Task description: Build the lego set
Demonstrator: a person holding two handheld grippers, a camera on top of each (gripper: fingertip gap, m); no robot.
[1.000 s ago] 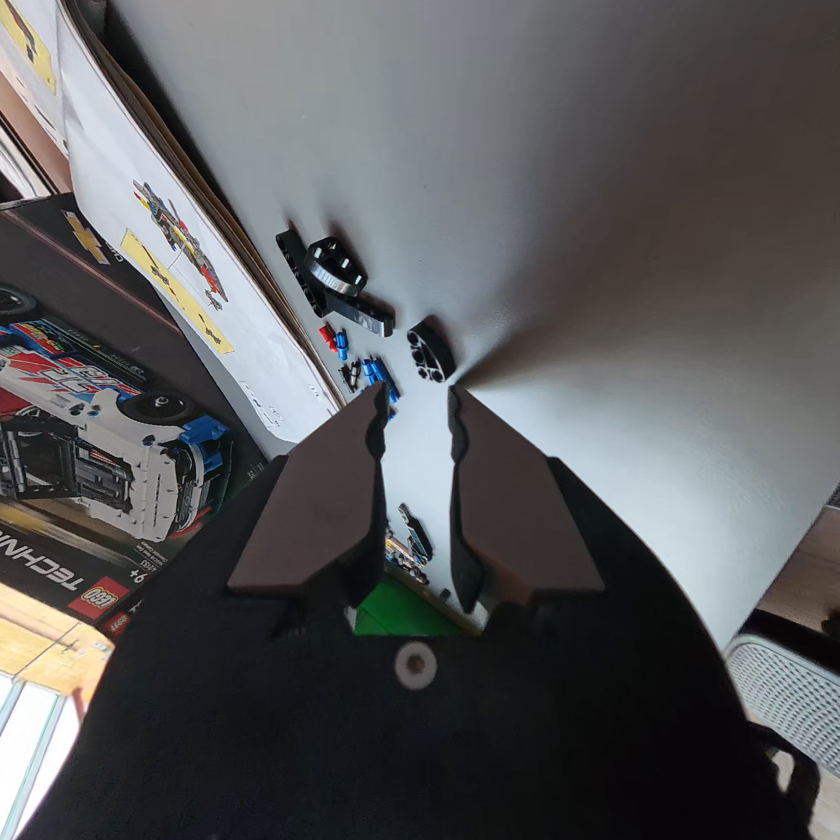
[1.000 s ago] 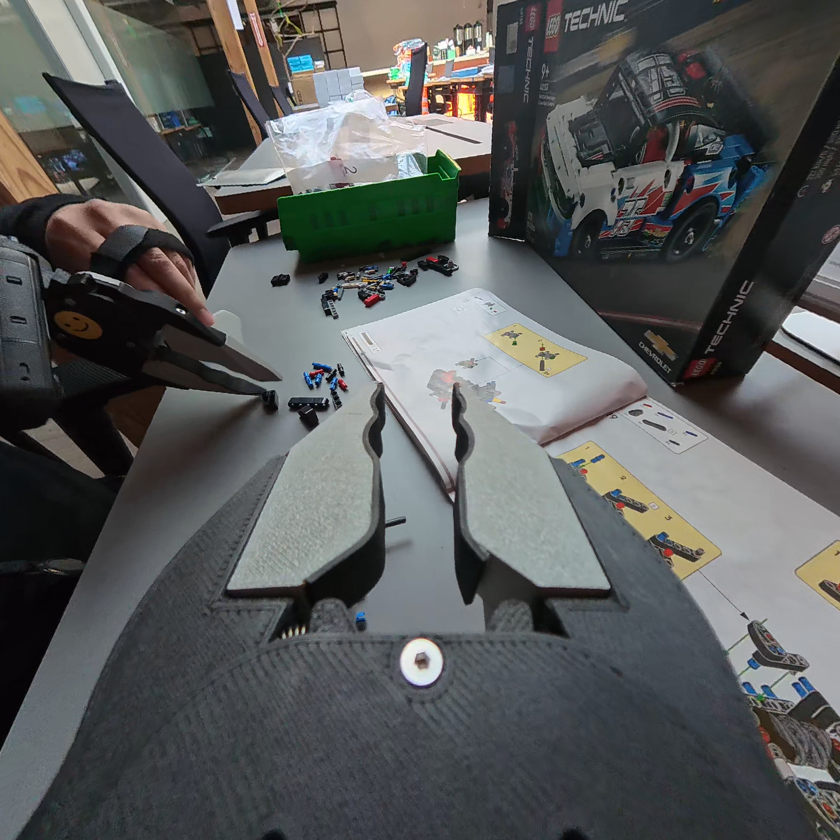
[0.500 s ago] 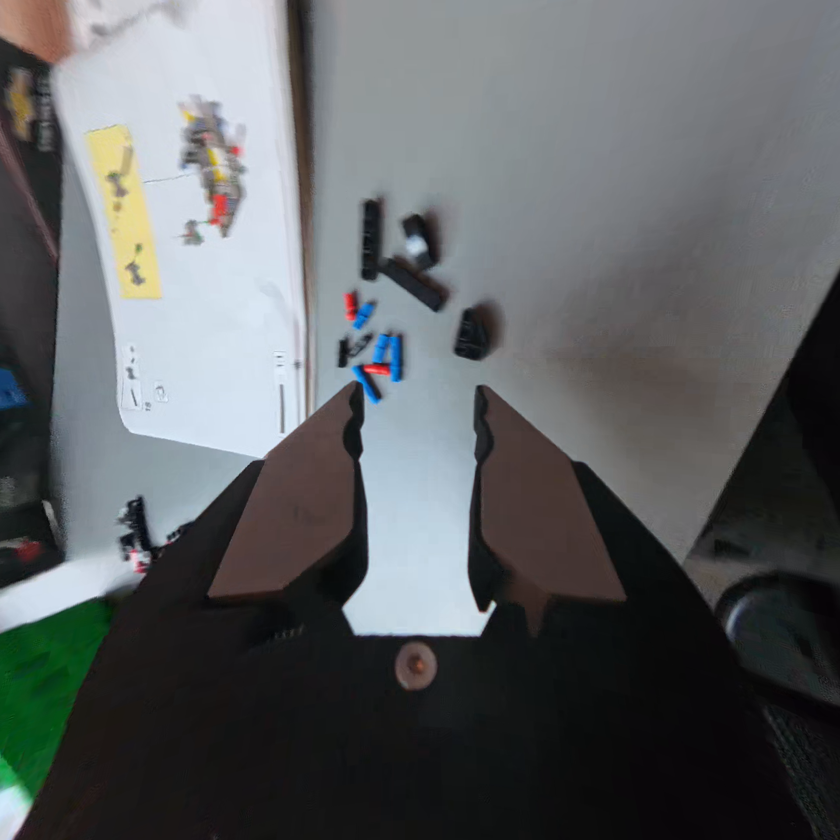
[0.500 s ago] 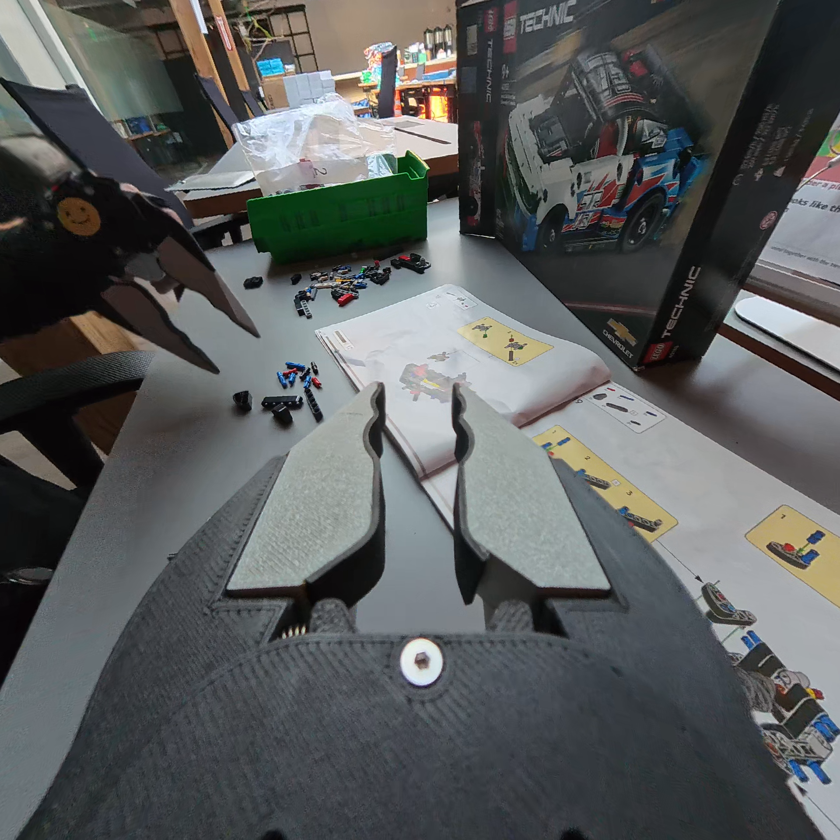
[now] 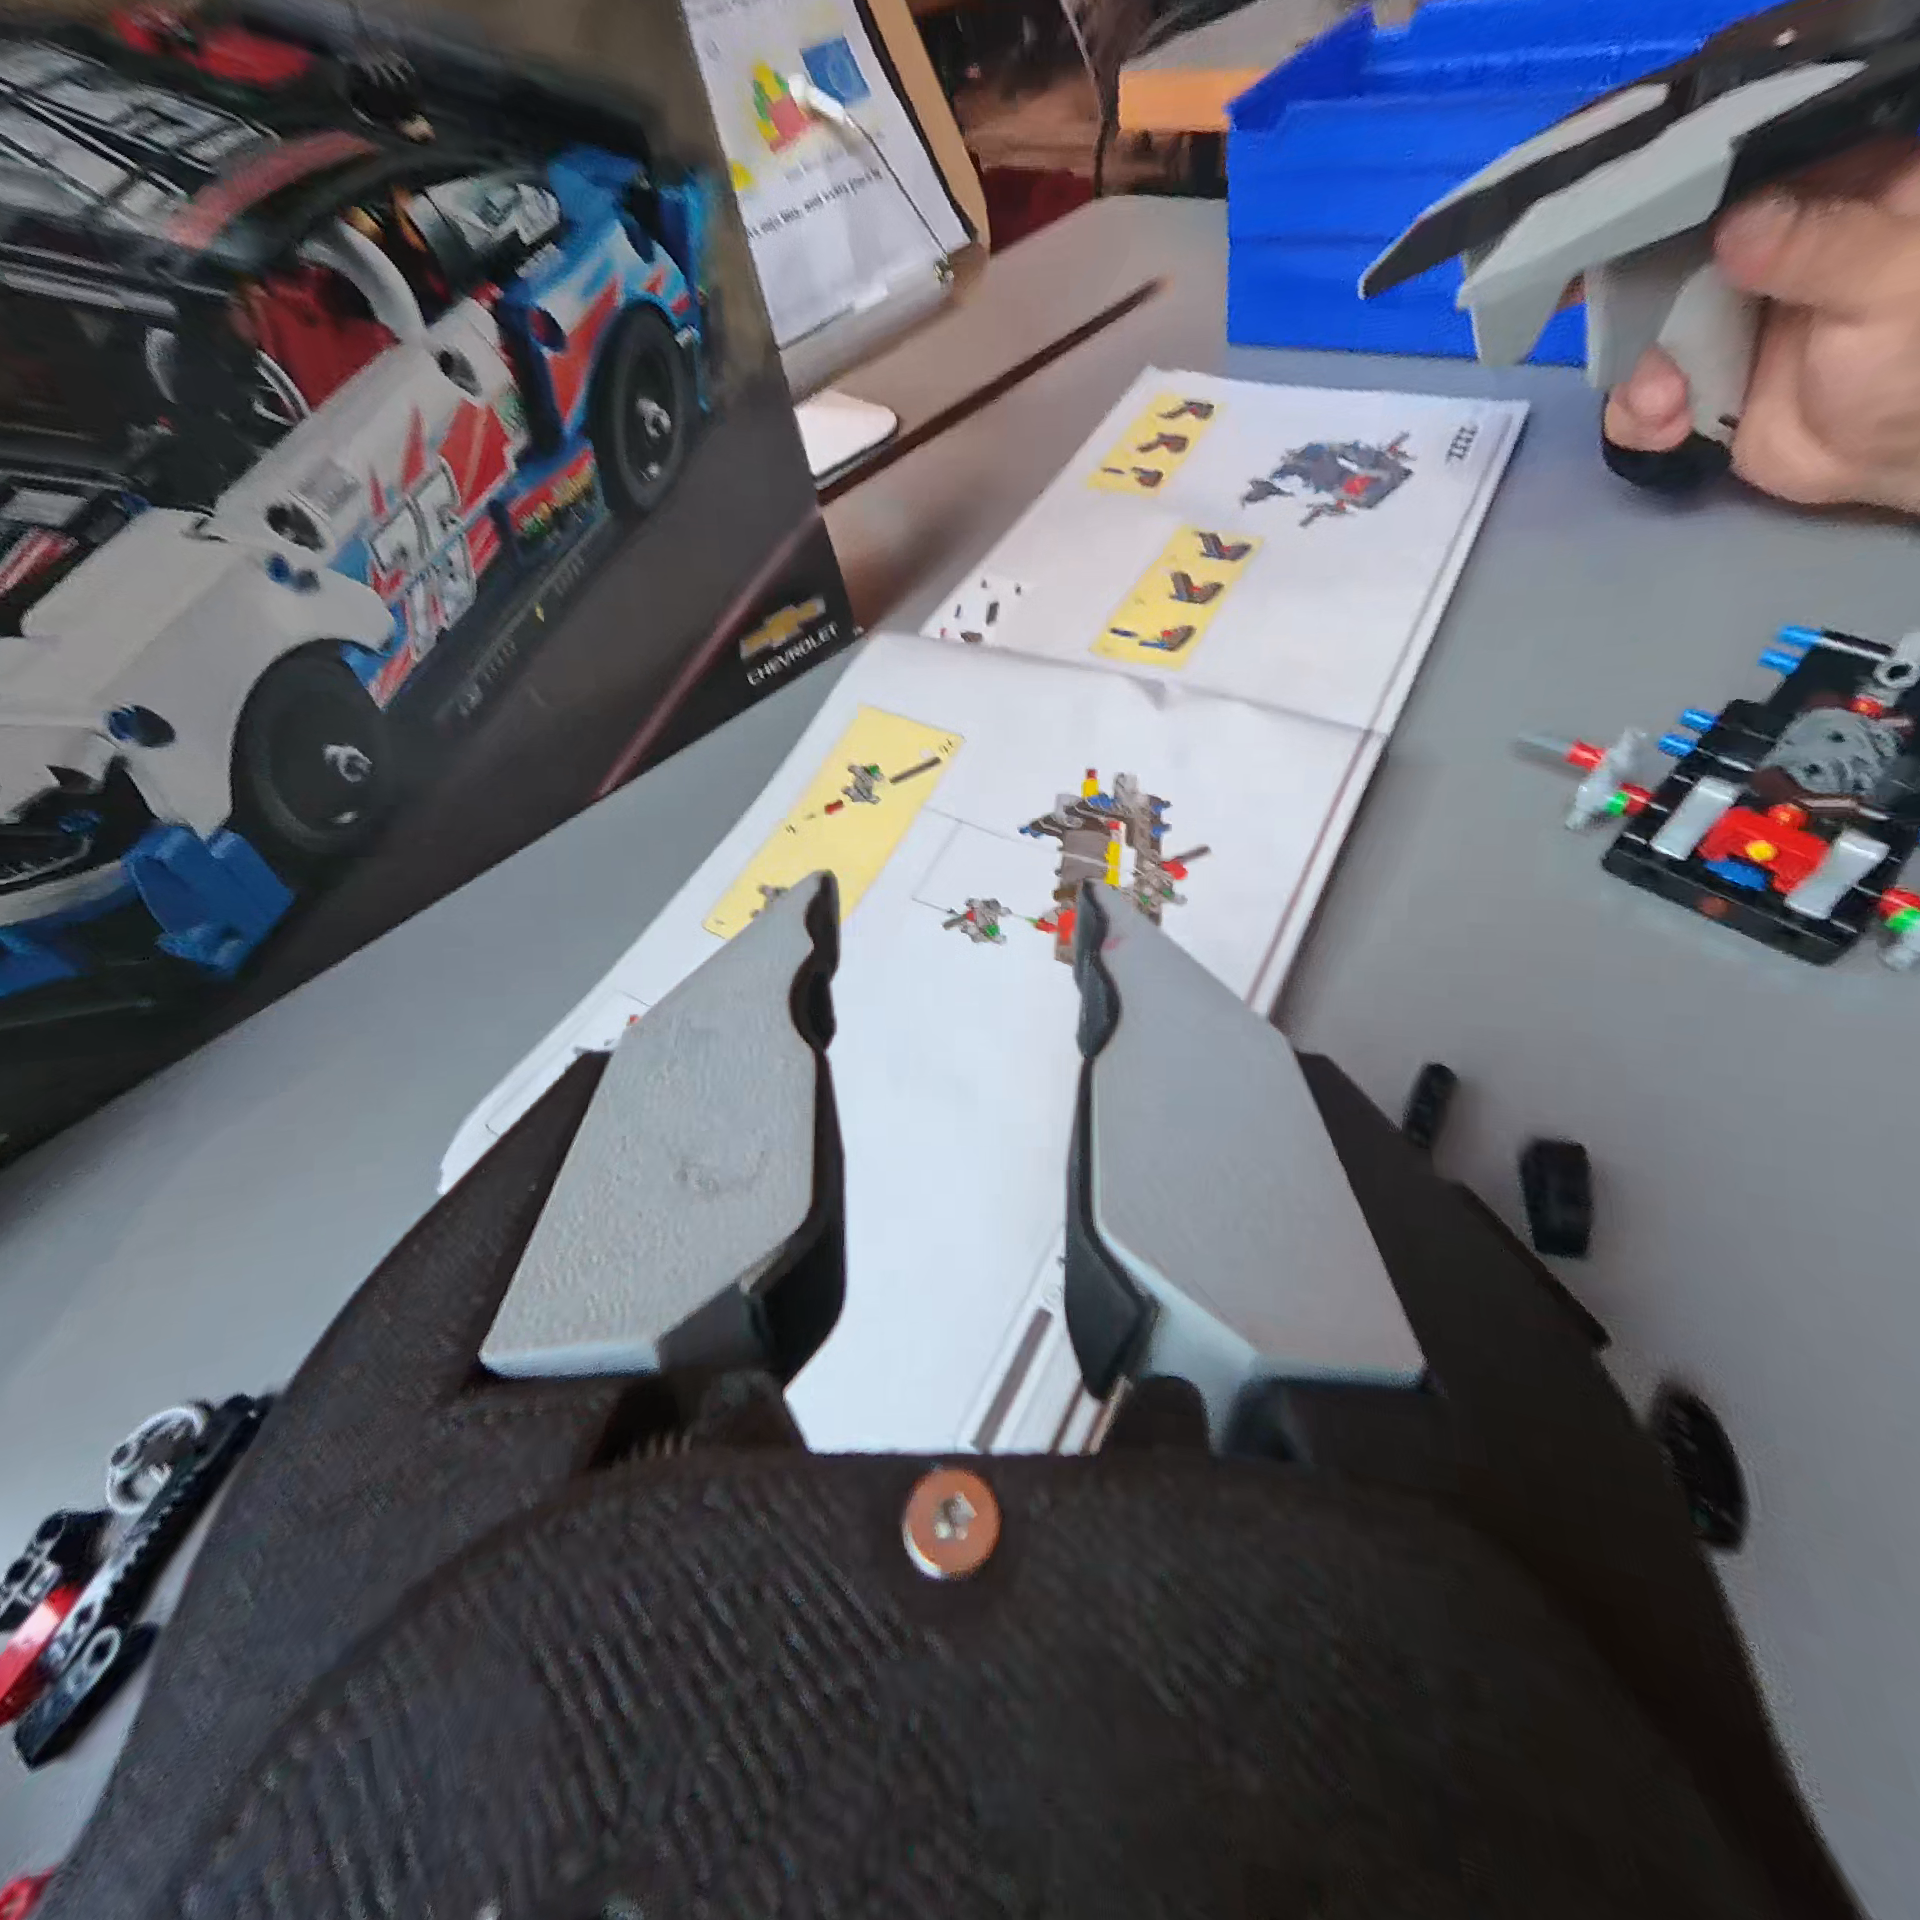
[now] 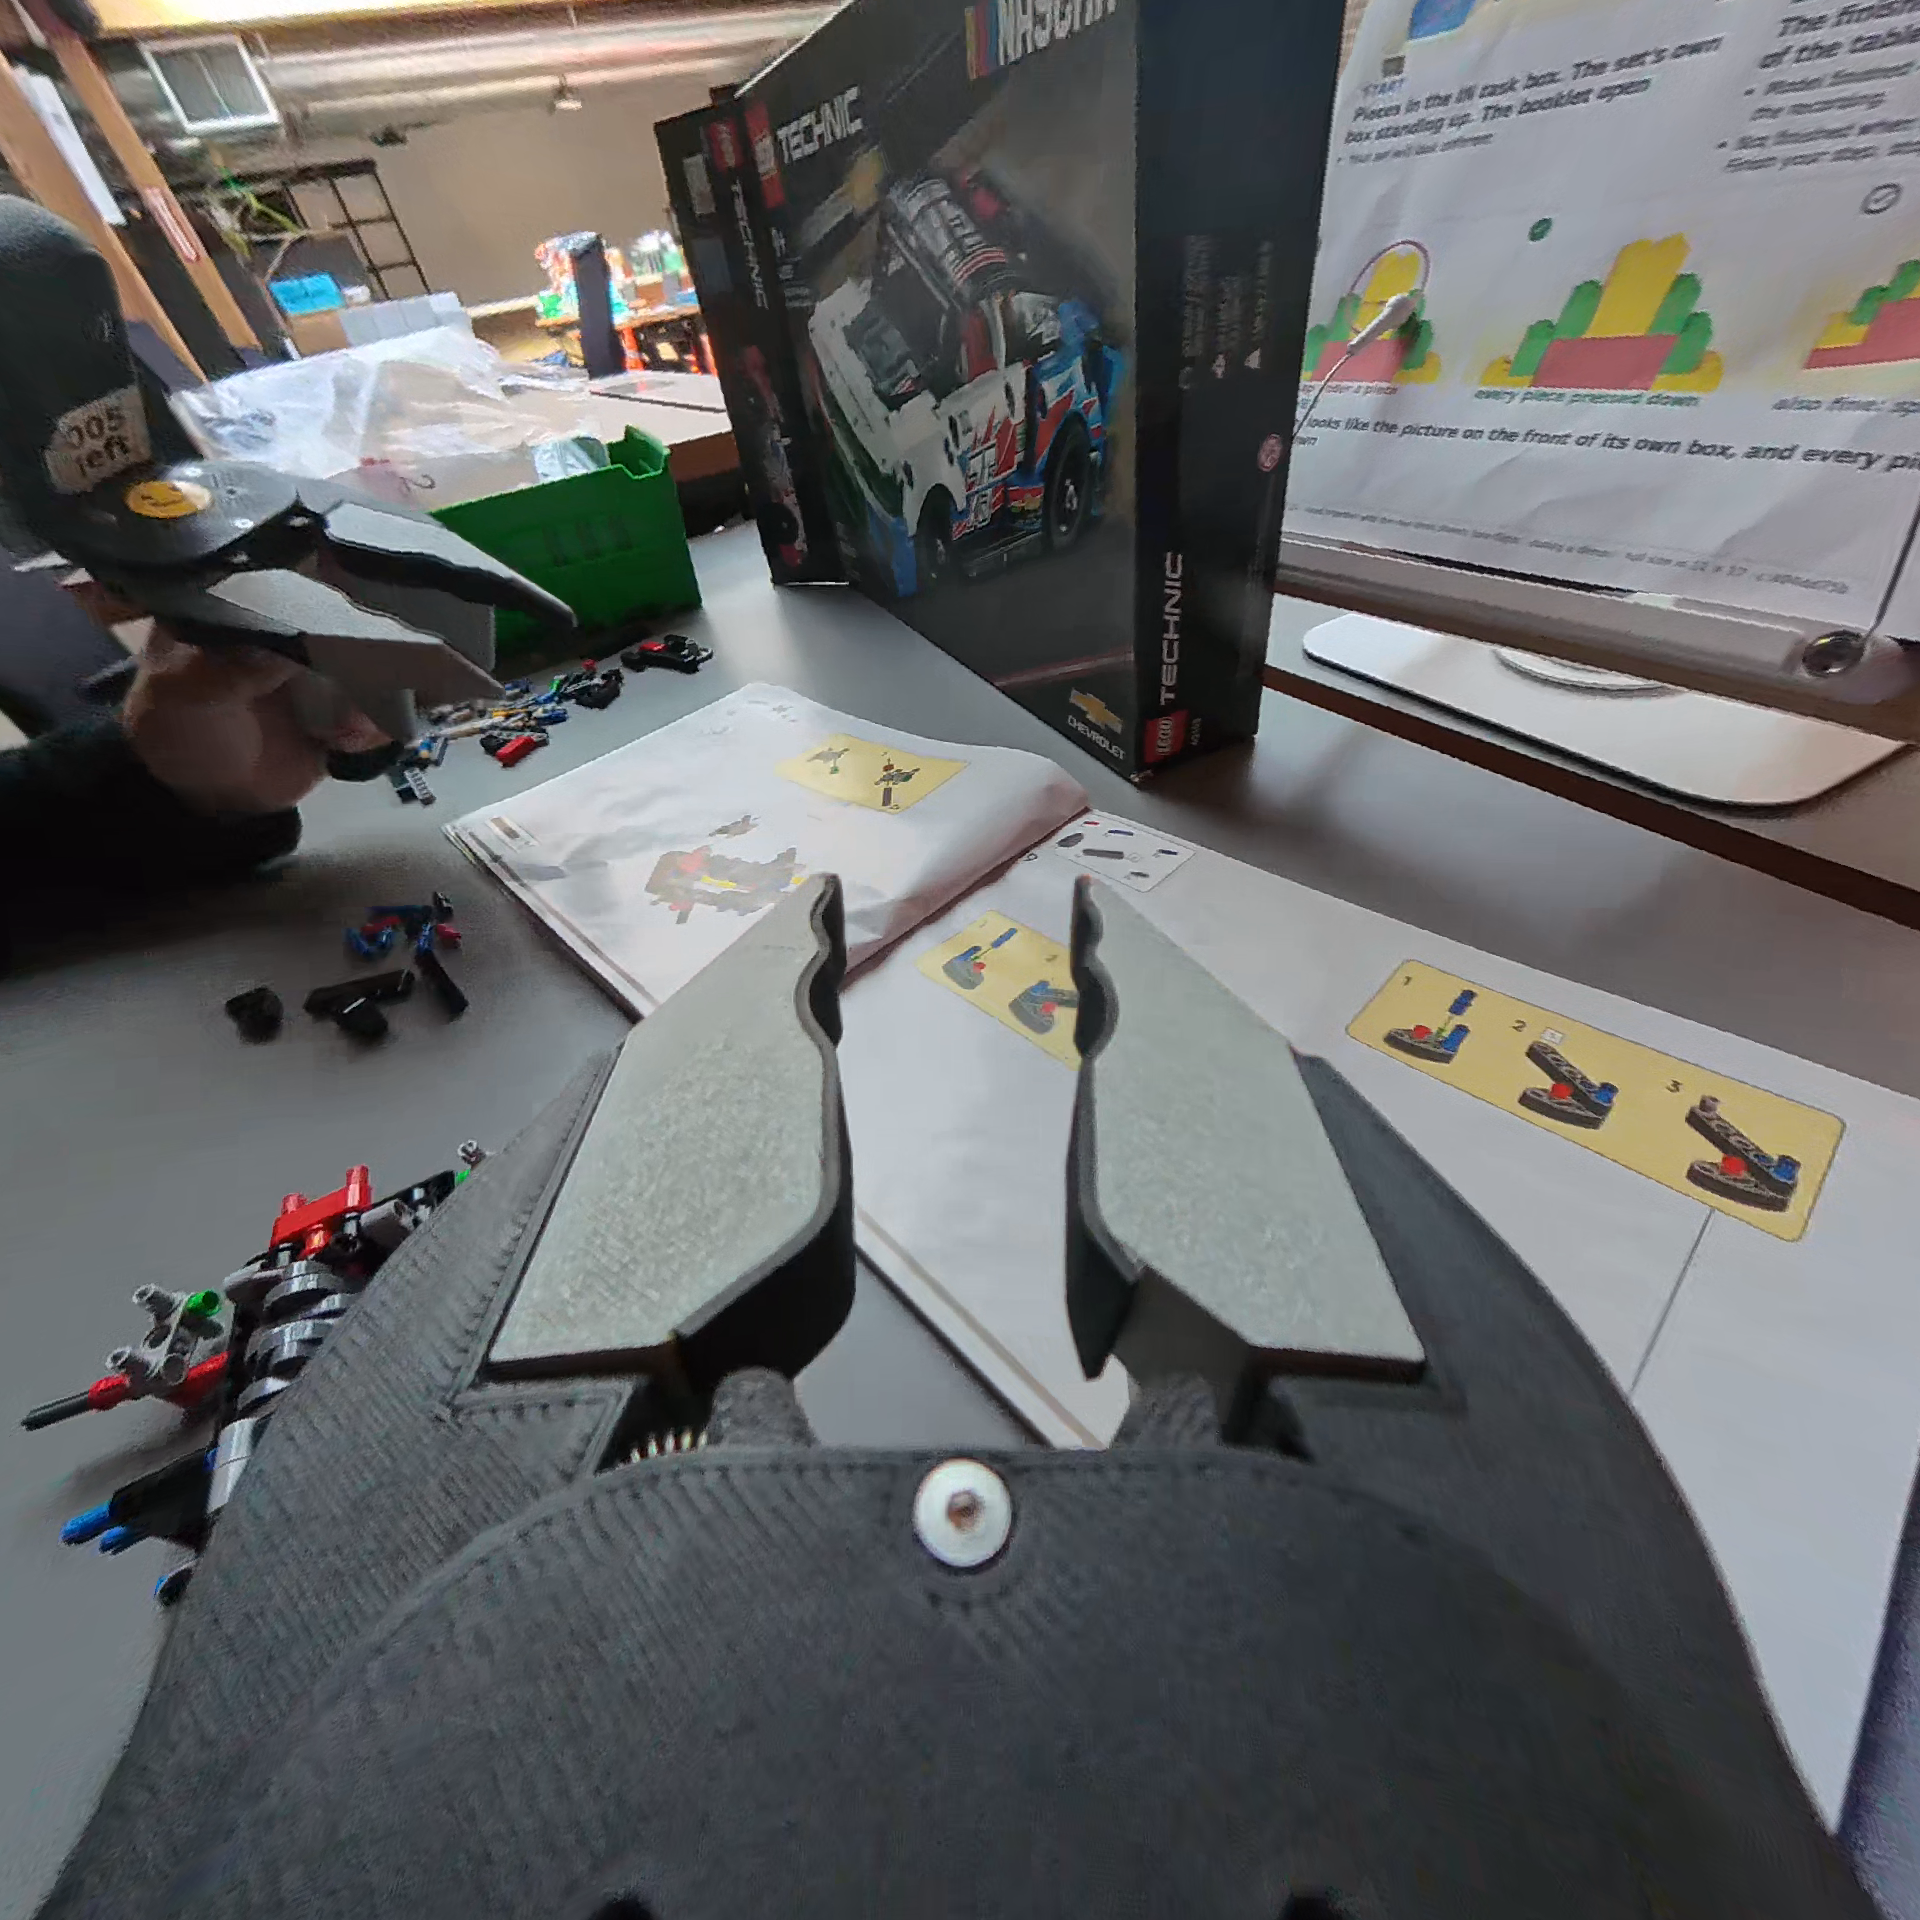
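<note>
Our left gripper (image 5: pixel 951 914) and right gripper (image 6: pixel 951 914), both released and empty, hover over the booklet (image 5: pixel 1091 769); descending carelessly could scatter loose pins (image 6: pixel 400 930) mid-table.

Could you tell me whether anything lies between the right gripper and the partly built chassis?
Nothing visible does. The right gripper hangs open over the instruction booklet, and the chassis sits on bare table just to its left. The loose black pieces lie farther off.
</note>
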